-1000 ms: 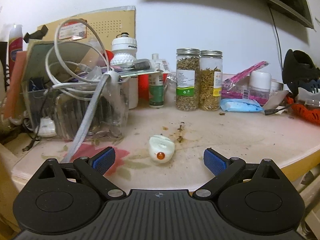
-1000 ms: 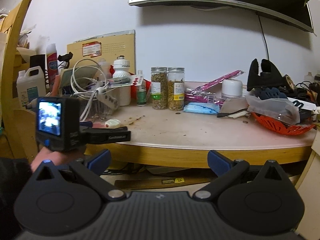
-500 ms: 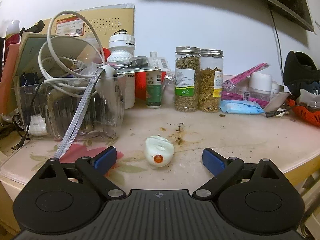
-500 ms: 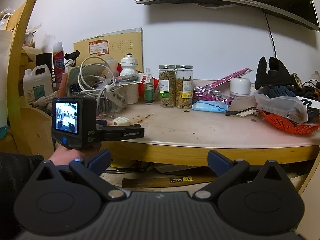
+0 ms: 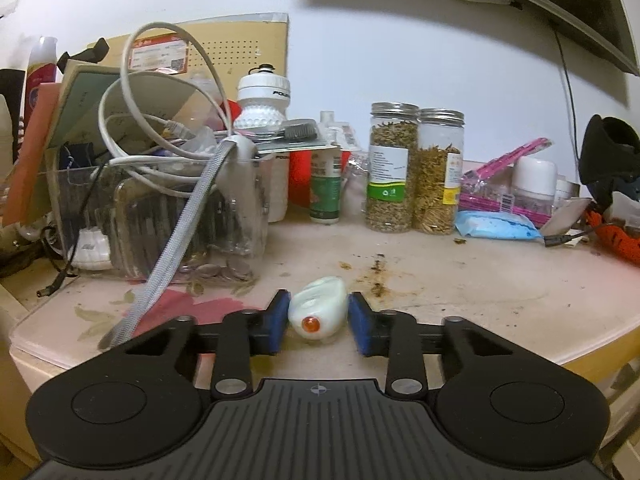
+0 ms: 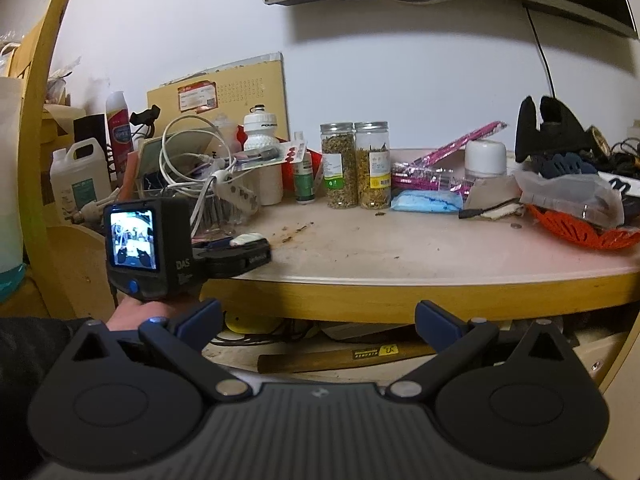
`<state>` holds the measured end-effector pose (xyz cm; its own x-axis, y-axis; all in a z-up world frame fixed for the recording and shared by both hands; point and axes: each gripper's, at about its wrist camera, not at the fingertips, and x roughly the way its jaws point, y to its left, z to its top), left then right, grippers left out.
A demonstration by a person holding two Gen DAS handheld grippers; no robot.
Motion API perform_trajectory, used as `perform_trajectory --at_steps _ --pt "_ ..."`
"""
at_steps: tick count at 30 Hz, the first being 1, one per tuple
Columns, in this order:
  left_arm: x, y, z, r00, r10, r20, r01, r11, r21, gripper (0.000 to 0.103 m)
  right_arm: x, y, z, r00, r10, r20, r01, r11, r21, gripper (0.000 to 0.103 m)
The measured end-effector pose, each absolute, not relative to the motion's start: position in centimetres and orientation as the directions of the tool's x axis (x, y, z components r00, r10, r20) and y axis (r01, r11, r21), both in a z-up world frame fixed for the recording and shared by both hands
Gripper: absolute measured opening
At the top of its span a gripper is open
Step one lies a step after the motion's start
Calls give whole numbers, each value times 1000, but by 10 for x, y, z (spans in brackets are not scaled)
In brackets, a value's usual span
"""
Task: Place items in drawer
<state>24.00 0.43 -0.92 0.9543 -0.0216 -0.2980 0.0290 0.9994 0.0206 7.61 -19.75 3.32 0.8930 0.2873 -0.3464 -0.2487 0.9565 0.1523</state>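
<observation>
A small white oval gadget with an orange button (image 5: 319, 309) lies on the pale tabletop (image 5: 460, 292) near its front left edge. My left gripper (image 5: 318, 318) has its blue pads closed in on both sides of the gadget, touching or nearly so. In the right wrist view the left gripper (image 6: 240, 250) rests at the table's left front edge with the white gadget (image 6: 247, 239) between its fingers. My right gripper (image 6: 318, 322) is open and empty, held below and in front of the table edge. No drawer is in view.
A clear box of cables and coins (image 5: 160, 208) stands just left of the gadget. Behind are a white bottle (image 5: 264, 100), two herb jars (image 5: 392, 168), a blue packet (image 5: 496, 226) and an orange basket (image 6: 580, 232). A hammer (image 6: 352, 356) lies under the table.
My left gripper moved forward over the table and its fingers closed from wide open onto the white gadget. My right gripper stayed open and drifted slightly.
</observation>
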Motion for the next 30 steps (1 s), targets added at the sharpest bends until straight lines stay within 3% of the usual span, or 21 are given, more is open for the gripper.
perform_trajectory --at_steps 17,30 --pt "223 -3 -4 953 -50 -298 68 996 52 30 82 -198 29 891 270 -365 -231 962 148 103" --pt "158 -6 17 949 -73 -306 110 989 103 30 88 -198 13 892 221 -393 -193 975 112 103"
